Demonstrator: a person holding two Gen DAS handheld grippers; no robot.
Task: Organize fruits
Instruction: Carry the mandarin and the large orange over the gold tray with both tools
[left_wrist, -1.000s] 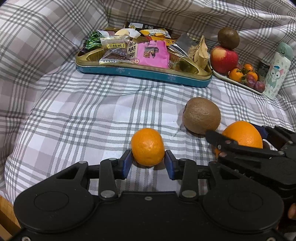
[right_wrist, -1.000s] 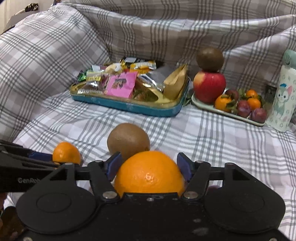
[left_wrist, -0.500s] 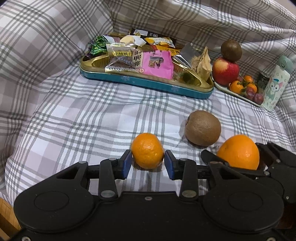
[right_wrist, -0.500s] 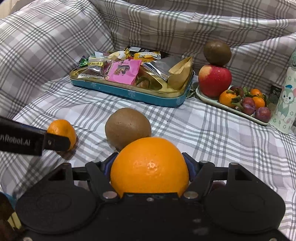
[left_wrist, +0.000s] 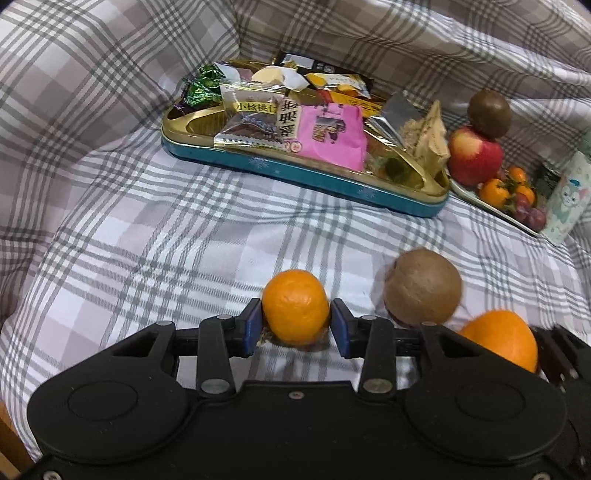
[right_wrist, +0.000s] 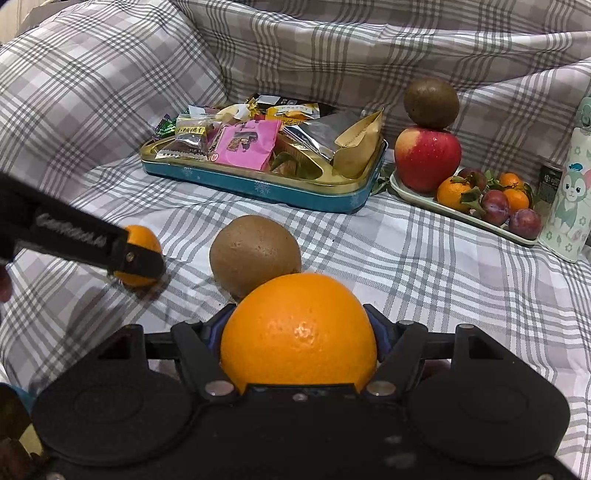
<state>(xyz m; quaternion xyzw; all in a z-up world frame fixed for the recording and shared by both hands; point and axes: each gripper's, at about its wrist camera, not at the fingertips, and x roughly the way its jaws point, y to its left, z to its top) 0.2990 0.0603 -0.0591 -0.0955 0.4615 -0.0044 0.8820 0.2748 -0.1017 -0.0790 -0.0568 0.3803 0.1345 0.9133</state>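
Observation:
My left gripper (left_wrist: 295, 326) is shut on a small mandarin (left_wrist: 295, 310), low over the plaid cloth; it also shows in the right wrist view (right_wrist: 142, 254). My right gripper (right_wrist: 299, 332) is shut on a large orange (right_wrist: 299, 332), which shows at the right in the left wrist view (left_wrist: 502, 341). A brown kiwi (right_wrist: 255, 254) lies on the cloth between the two, just ahead of the orange. A white fruit tray (right_wrist: 461, 216) at the back right holds a red apple (right_wrist: 426, 157) with a second kiwi (right_wrist: 430, 103) on top, plus small mandarins and plums.
A teal and gold tin (right_wrist: 258, 184) full of snack packets stands at the back centre. A patterned bottle (right_wrist: 565, 206) stands right of the fruit tray. Plaid cushions rise behind and at the left.
Both grippers have closed on their fruits: the left pads now touch the mandarin, the right pads clamp the orange. Both have drawn back a little and risen, so the view tilts down.

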